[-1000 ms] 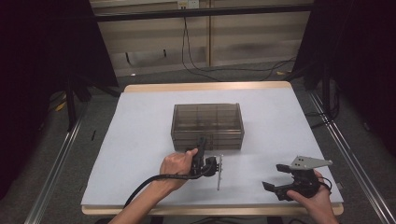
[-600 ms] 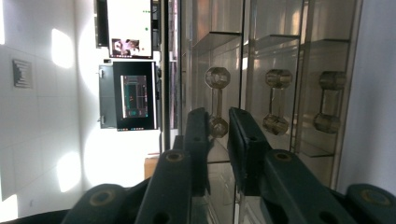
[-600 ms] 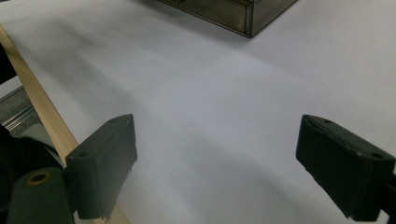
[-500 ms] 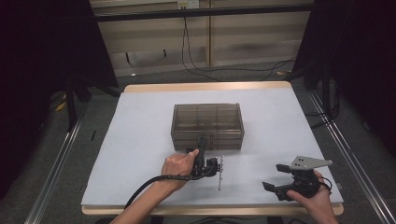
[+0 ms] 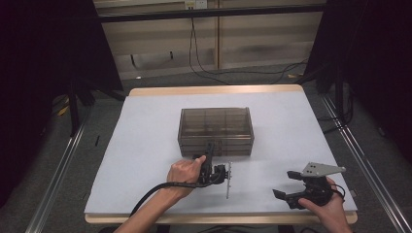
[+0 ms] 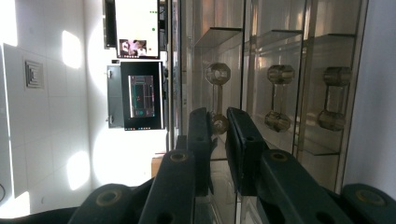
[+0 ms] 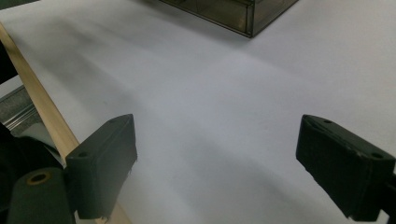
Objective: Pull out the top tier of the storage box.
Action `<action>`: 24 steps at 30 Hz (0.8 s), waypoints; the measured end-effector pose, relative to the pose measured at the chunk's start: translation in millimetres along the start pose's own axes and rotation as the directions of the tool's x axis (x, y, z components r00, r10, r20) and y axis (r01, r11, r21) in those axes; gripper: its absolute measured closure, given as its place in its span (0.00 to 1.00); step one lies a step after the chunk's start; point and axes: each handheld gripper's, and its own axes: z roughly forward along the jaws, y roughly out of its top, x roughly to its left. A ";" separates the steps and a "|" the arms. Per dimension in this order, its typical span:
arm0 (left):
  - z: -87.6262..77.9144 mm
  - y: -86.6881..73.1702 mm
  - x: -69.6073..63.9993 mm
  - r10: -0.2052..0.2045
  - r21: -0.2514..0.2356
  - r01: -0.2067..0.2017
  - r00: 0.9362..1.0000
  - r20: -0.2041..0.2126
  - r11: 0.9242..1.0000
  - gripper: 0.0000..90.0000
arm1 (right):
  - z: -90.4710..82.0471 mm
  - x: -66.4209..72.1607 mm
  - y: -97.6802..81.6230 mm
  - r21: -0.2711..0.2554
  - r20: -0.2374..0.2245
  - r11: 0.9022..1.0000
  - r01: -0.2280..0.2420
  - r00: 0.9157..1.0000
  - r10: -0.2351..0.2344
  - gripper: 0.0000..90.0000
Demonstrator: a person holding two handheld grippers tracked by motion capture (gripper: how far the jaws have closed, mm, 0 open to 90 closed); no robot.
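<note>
The left gripper [image 5: 212, 156] has its jaws pinched together on a small dumbbell-shaped clear plastic knob [image 6: 218, 98] on the front of the smoky brown translucent plastic drawer cabinet [image 5: 215, 127], which sits near the middle of the white-covered table [image 5: 145, 141], just beyond the person's left hand [image 5: 184, 171]. In the left gripper view the black pads close in on either side of the knob's thin stem, with two more knobs of the same kind alongside it.

By my reckoning the cabinet is light and stiff — thin hard plastic, rather slick — so it may slide across the smooth table cover when a drawer is pulled instead of giving the drawer up. The knob is the right place to take hold, at the narrow waist between its two faceted ends, where the pads cannot slip off. A steady, straight pull looks safer than a jerk; such a knob could snap.

The right gripper [image 5: 291, 187] rests near the table's front right corner, jaws spread wide over bare cover, holding nothing.
</note>
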 end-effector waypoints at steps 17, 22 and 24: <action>-12.1 -0.6 -0.7 0.013 -0.022 -0.013 1.000 0.010 1.000 0.90 | 0.0 -0.2 -0.1 -0.002 0.000 1.000 0.002 1.000 -0.002 0.14; -14.7 -0.6 -1.2 0.013 -0.034 -0.013 1.000 0.003 0.999 0.90 | -0.1 -0.1 0.1 -0.001 0.000 1.000 0.001 1.000 -0.001 0.14; -16.0 -1.2 -1.0 0.003 -0.035 -0.002 1.000 0.015 0.999 0.90 | 0.0 -0.2 0.1 -0.002 0.000 1.000 0.003 1.000 -0.003 0.14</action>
